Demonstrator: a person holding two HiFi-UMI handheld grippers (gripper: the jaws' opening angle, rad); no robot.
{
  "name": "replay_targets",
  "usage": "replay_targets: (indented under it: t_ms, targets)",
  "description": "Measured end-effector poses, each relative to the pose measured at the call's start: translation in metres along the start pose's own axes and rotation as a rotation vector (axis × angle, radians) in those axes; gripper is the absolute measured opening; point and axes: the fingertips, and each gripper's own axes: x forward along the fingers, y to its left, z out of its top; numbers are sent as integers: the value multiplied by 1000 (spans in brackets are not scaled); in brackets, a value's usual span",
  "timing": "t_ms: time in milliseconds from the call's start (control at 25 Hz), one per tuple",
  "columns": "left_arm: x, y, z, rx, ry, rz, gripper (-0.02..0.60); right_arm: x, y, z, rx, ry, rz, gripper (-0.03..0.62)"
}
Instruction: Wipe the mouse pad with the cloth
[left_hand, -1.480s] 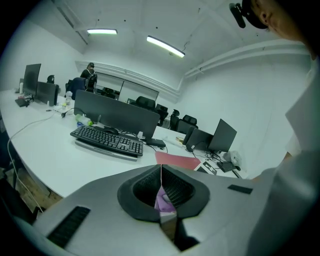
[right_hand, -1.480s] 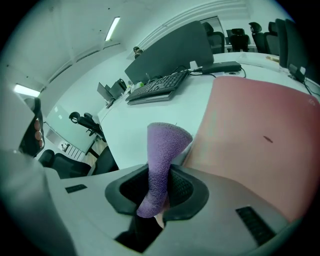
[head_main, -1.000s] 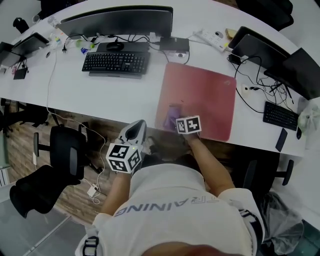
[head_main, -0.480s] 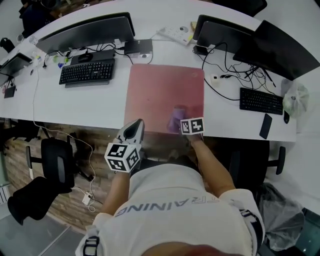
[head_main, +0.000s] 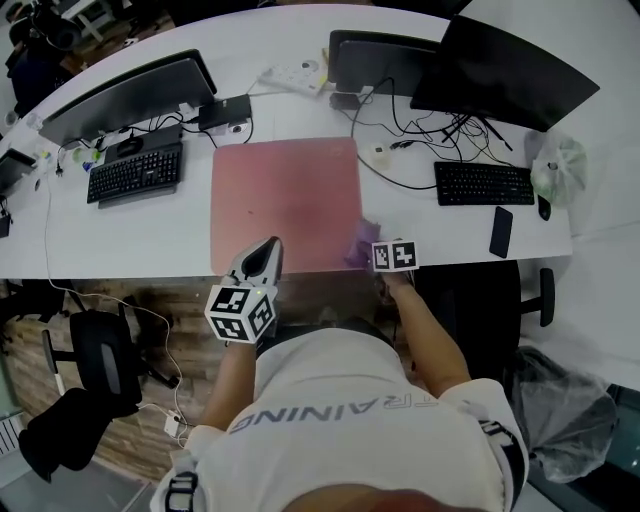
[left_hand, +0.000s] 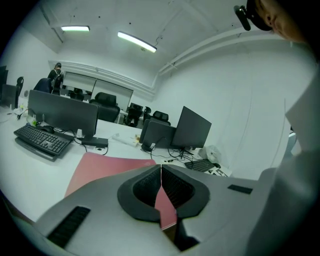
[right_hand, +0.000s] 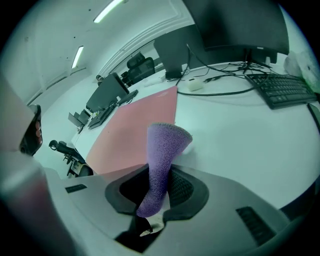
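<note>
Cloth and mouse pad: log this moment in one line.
right hand-held gripper: shut on cloth | cloth: at near right corner of mouse pad | left hand-held gripper: shut, empty

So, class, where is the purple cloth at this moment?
The purple cloth is clamped in the right tongs. In the head view it sits on the person's right, by the near right corner of the red mouse pad.

Both forearms reach forward from the torso, side by side. The left gripper (head_main: 267, 250) points ahead, its jaws pressed together on nothing. The right gripper (head_main: 370, 252) pinches the purple cloth (right_hand: 162, 150) between its jaws.
</note>
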Motion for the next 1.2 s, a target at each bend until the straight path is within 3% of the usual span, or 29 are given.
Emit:
replay_targets:
  t_ms: [240,440,680,960,1200]
  targets:
    - [4,-8,9,41,-5,-21,32,-23,-33,-10,45,-13,-69,100]
    - [-6,7,29,86,-38,-2,32,-52,-11,18,-8,-119,-74,100]
    - [-39,38,69,177,-96,15,32,-99,63,84,-77,-351,-60,100]
    - [-83,100,104,178,-140,27,32,-169,184,161,-222,-663,-48,100]
    - [-126,161,124,161,-187,65,32,-195,265,184,-321,-812,-66,100]
